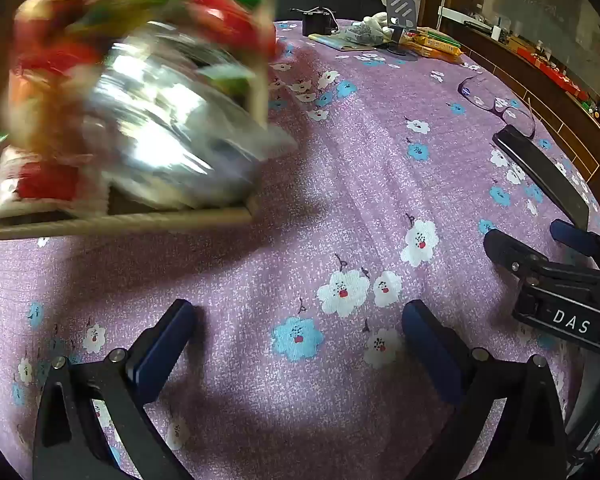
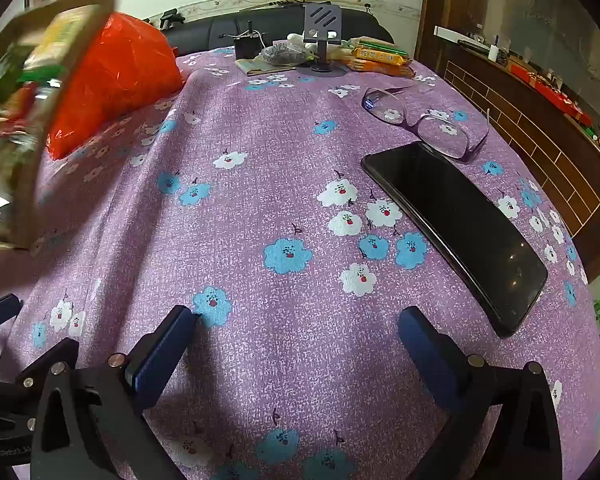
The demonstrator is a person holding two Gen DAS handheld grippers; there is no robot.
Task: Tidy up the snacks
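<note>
A cardboard box (image 1: 140, 221) full of snack packets (image 1: 160, 128) fills the upper left of the left wrist view. It is tilted and badly blurred, with silver, red and green wrappers inside. The same box (image 2: 28, 128) shows at the left edge of the right wrist view, beside an orange-red bag (image 2: 120, 76). My left gripper (image 1: 300, 312) is open over the purple flowered cloth, below and right of the box, with nothing between its fingers. My right gripper (image 2: 298, 316) is open and empty too. It also appears at the right of the left view (image 1: 530, 236).
A black phone (image 2: 456, 232) lies to the right, with purple glasses (image 2: 420, 120) just beyond it. At the far end stand a grey phone stand (image 2: 320, 36), orange snack packets (image 2: 380, 56) and small clutter. A brick-patterned wall (image 2: 540, 140) runs along the right table edge.
</note>
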